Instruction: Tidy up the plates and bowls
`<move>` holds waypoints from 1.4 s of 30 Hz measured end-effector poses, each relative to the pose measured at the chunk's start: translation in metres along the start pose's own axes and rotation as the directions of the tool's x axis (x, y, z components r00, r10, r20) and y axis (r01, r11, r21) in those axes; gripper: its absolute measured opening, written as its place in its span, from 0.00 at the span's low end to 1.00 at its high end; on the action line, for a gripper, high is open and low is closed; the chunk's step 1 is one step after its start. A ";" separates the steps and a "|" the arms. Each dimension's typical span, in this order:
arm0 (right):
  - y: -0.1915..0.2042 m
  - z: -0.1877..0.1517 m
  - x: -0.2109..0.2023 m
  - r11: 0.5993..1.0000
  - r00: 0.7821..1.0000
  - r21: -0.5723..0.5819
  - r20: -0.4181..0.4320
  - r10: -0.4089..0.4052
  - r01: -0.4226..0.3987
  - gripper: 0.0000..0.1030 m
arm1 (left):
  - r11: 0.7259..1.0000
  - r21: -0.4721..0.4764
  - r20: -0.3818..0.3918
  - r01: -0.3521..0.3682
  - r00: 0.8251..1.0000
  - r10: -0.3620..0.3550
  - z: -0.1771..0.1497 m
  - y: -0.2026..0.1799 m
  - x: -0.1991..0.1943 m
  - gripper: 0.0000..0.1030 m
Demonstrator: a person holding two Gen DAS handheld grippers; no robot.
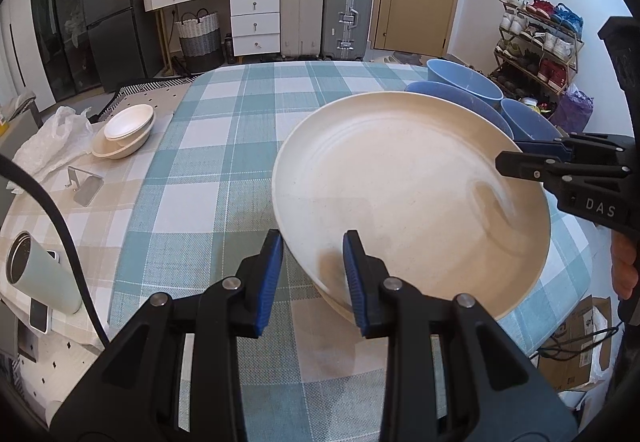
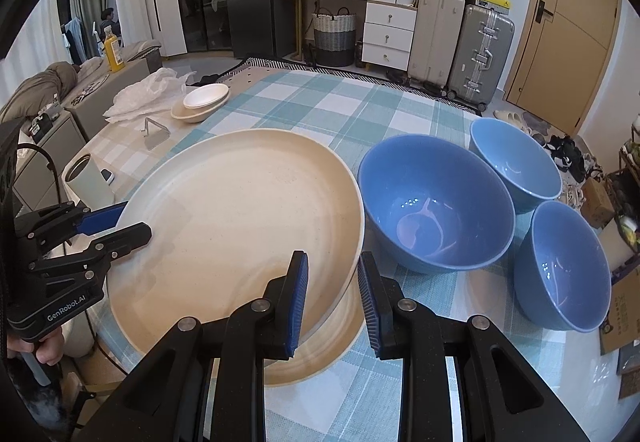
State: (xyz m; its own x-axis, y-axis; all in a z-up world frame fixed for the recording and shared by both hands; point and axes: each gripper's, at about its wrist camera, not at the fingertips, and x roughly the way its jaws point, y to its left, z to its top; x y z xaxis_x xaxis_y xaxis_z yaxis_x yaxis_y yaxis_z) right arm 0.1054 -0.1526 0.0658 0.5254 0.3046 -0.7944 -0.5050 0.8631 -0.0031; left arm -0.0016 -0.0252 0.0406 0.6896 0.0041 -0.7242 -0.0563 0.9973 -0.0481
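A large cream plate (image 1: 408,198) is tilted, its right side resting on a second cream plate (image 2: 320,354) below it; it also shows in the right wrist view (image 2: 240,226). My left gripper (image 1: 314,274) is open and straddles the plate's near rim. My right gripper (image 2: 332,298) is open and straddles the rim on the opposite side; in the left wrist view it shows at the plate's right (image 1: 516,158). Three blue bowls (image 2: 436,202) (image 2: 516,162) (image 2: 560,262) stand to the right of the plates. Small cream bowls (image 1: 126,130) are stacked at the far left.
The table has a teal checked cloth (image 1: 224,146). A pale tumbler (image 1: 44,274) lies near the left edge, with a metal stand (image 1: 84,186) and a plastic bag (image 1: 52,138) beyond it. Suitcases, drawers and a shoe rack stand past the table.
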 end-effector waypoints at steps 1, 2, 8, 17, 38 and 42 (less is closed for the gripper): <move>0.000 -0.002 0.001 1.000 1.000 0.002 -0.001 0.001 -0.001 0.26 | 1.000 0.002 -0.003 0.000 1.000 0.000 -0.001 0.000 0.001 0.26; 0.000 -0.004 0.003 1.000 1.000 0.006 -0.004 0.002 -0.002 0.26 | 1.000 0.004 -0.004 -0.001 1.000 0.001 -0.003 -0.001 0.003 0.26; -0.002 -0.011 0.012 1.000 1.000 0.016 -0.016 0.001 -0.001 0.26 | 1.000 0.008 -0.018 0.000 1.000 0.000 -0.007 0.000 0.016 0.26; -0.006 -0.021 0.026 0.999 0.999 0.036 -0.032 -0.013 0.015 0.26 | 1.000 0.014 -0.023 0.000 1.000 0.000 -0.010 0.001 0.034 0.26; 0.004 -0.040 0.057 0.992 0.991 0.003 -0.049 -0.125 0.125 0.26 | 0.998 0.046 -0.054 -0.031 0.998 0.033 -0.020 -0.003 0.074 0.26; 0.009 -0.043 0.059 0.988 0.987 -0.015 -0.043 -0.154 0.153 0.26 | 0.997 0.054 -0.049 -0.047 0.998 0.050 -0.021 -0.004 0.078 0.26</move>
State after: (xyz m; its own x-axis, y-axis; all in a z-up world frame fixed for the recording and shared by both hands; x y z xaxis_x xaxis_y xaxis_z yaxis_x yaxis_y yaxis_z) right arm 0.1022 -0.1441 -0.0074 0.5668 0.1506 -0.8100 -0.4287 0.8935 -0.1339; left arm 0.0367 -0.0302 -0.0301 0.6499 0.0499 -0.7584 -0.0494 0.9985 0.0233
